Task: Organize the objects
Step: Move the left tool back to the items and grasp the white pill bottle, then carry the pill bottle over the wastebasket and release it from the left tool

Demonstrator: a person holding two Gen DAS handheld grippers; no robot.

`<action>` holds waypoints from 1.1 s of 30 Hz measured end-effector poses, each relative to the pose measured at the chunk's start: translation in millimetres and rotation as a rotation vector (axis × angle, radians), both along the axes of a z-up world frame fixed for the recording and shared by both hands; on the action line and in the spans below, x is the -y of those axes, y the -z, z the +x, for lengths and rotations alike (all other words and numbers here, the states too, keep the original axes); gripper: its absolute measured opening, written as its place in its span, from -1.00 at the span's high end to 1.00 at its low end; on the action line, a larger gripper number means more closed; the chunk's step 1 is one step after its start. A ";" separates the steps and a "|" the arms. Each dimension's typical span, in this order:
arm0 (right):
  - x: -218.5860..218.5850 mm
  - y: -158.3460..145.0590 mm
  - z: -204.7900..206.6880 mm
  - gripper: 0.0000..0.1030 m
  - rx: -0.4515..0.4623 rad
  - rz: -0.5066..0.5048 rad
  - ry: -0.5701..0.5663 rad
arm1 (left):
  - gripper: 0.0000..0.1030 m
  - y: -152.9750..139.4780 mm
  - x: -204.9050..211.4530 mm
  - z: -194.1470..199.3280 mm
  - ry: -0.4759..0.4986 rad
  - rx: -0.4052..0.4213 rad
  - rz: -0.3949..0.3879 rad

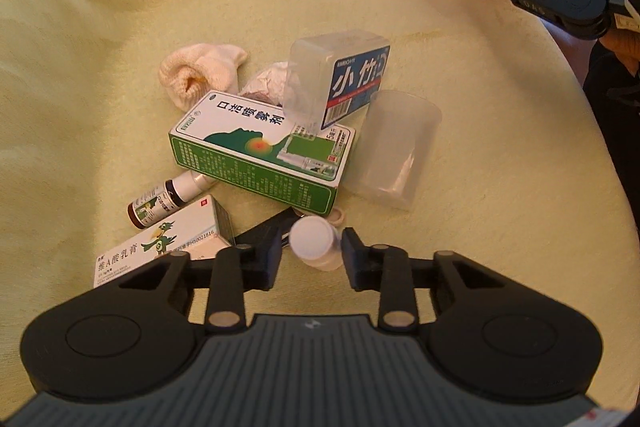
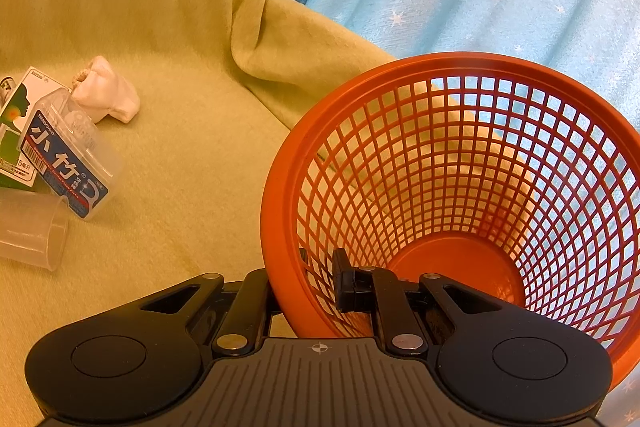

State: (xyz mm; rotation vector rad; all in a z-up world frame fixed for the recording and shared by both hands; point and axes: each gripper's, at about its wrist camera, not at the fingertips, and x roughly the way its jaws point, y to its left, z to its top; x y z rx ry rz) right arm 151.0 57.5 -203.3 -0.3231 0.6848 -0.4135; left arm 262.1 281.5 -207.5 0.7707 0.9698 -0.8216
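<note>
A small white bottle [image 1: 316, 243] is seen lying on the yellow-green blanket [image 1: 480, 187], directly between the fingertips of the left gripper [image 1: 311, 251]. The jaws are narrowed around its cap and body; the left pad appears to touch it, while contact on the right side cannot be told for certain. Just beyond the bottle a green and white spray box [image 1: 260, 155] is found, with a clear floss-pick box [image 1: 344, 79] leaning on its far end and a clear plastic cup [image 1: 392, 151] on its side to the right. A brown dropper bottle [image 1: 160, 203] and an ointment box [image 1: 168, 243] lie to the near left, a rolled white sock [image 1: 200, 73] farther off. The rim of the orange basket [image 2: 460, 167] is clamped by the right gripper [image 2: 308, 279], the mesh wall being pinched between its fingers.
</note>
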 end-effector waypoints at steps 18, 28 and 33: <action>-0.9 0.3 1.7 0.82 -0.011 -0.011 -0.002 | 0.58 -55.6 8.0 -3.1 0.099 0.061 -0.081; 0.1 -0.4 1.0 0.82 -0.009 -0.010 -0.003 | 0.58 -132.9 80.1 1.7 0.247 0.138 -0.247; 0.8 -0.8 0.8 0.82 -0.007 -0.008 -0.004 | 0.58 -145.5 129.3 -2.3 0.333 0.137 -0.298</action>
